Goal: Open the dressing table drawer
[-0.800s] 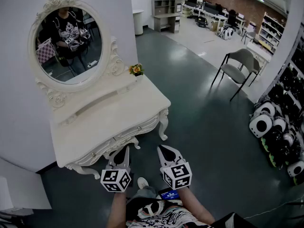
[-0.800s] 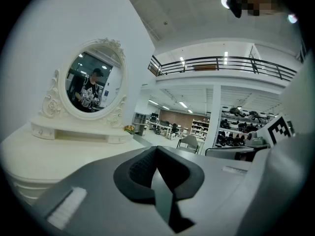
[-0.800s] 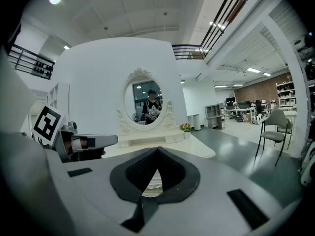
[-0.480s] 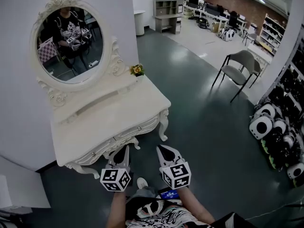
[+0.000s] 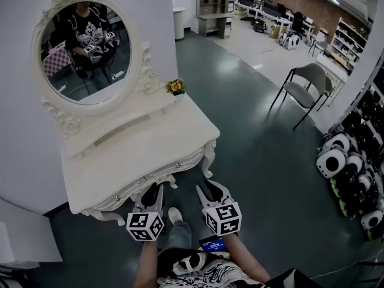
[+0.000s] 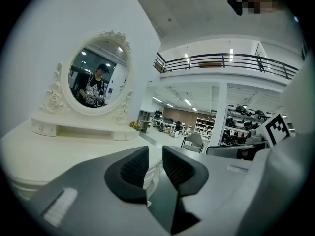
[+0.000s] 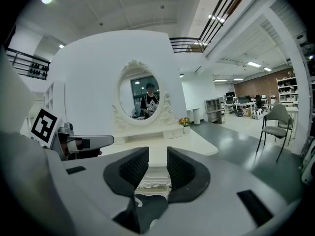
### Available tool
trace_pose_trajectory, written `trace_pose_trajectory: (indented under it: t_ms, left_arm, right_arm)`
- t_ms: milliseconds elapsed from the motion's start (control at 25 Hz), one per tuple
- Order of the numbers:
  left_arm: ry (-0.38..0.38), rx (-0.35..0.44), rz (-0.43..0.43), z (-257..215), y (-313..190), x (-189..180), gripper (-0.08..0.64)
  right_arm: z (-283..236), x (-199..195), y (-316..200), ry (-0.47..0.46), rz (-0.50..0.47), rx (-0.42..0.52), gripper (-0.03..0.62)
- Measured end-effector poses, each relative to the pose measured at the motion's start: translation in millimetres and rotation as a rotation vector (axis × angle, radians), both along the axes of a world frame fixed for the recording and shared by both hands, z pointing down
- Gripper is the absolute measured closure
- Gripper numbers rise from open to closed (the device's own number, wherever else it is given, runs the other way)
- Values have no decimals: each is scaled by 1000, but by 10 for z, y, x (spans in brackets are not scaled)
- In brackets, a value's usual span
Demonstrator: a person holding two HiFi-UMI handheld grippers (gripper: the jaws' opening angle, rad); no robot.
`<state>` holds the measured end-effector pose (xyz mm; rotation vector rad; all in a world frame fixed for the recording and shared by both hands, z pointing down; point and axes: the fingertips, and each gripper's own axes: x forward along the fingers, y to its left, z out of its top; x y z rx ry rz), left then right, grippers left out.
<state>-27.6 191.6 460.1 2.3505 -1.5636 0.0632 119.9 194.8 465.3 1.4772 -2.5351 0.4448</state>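
The white dressing table (image 5: 138, 143) stands against the wall under an oval mirror (image 5: 84, 47). Its carved drawer front (image 5: 150, 174) is closed and carries small knobs. My left gripper (image 5: 153, 189) hovers just in front of the drawer, open, with nothing between its fingers. My right gripper (image 5: 208, 188) is beside it, off the table's right front corner, also open and empty. In the left gripper view the left gripper (image 6: 155, 156) points over the table top (image 6: 59, 146). The right gripper (image 7: 157, 159) frames the carved drawer front (image 7: 152, 178) between its jaws.
A small flower pot (image 5: 175, 87) sits at the table's back right. A grey chair (image 5: 303, 83) stands on the green floor to the right. Black-and-white round things (image 5: 333, 161) line the right wall. A white cabinet (image 5: 24, 245) is at the lower left. The person's shoe (image 5: 174, 215) is under the grippers.
The person has stepped closer to the table: a leg and shoe have come forward beneath the grippers. Both grippers keep their pose and stay open.
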Motion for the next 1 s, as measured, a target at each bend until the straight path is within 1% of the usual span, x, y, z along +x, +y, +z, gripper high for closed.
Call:
trace_pose_trajectory:
  t_ms: [120,240,400,520,600,760,1000]
  left_arm:
    - [0,-11,-12,106,-339,-140,485]
    - [-6,-13,-13,177,-823,-346,486]
    - [-36,-35,-12,300,-1614,-606,486]
    - [-30,-54,0,464,-2226,-769,486]
    - [-33,-68,17,571,-2538,-856,486]
    - [-34,-90,45,672,-2982,-907,492]
    - [-24,-134,60,880,-3448,-910,494]
  right_arm:
    - [122,-98,-334,15,3,-17,474]
    - [201,-270,-792,36,10,-33,475]
    - [269,-452,-1572,80,29,-52,476]
    - [411,-594,-2204,101,48,-65,476]
    - [514,-726,-2535,117,51,-78,474]
    - [567,-925,-3026,146,43,-89,474]
    - [674,-1101,-3525,184,15,-111,466]
